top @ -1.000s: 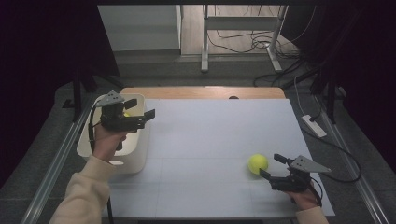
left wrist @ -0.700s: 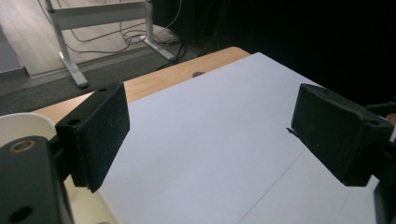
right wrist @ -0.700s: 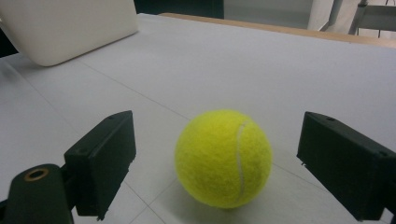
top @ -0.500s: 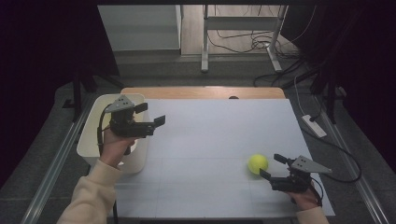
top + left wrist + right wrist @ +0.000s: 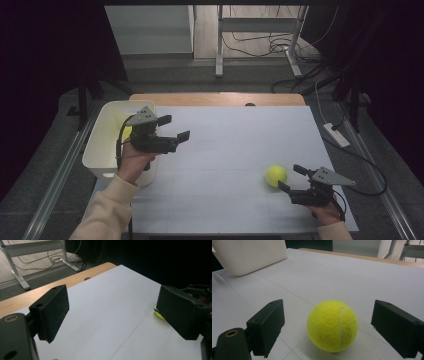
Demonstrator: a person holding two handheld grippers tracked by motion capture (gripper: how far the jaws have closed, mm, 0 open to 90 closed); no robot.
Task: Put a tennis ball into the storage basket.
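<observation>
One yellow tennis ball (image 5: pixel 276 175) (image 5: pixel 332 325) rests on the white table sheet (image 5: pixel 230 145) at the front right. My right gripper (image 5: pixel 290 178) lies low just right of it, open, its two black jaws standing either side of the ball without touching it. A second yellow ball (image 5: pixel 126 131) lies inside the white bin (image 5: pixel 100 145) at the left, partly hidden by my left gripper. My left gripper (image 5: pixel 175 127) hovers over the bin's right rim, pointing right, open with nothing between its jaws. In the left gripper view the table ball (image 5: pixel 158 314) peeks out behind one jaw.
A wooden table edge (image 5: pixel 215 98) runs along the back of the sheet. A white power strip (image 5: pixel 336 135) lies off the right side, with cables and metal frame legs (image 5: pixel 220 45) on the floor behind. The bin's wall (image 5: pixel 249 255) shows far off in the right gripper view.
My left gripper has moved right, from above the bin's inside to over its right rim and the sheet's edge. The right gripper and the table ball have stayed put.
</observation>
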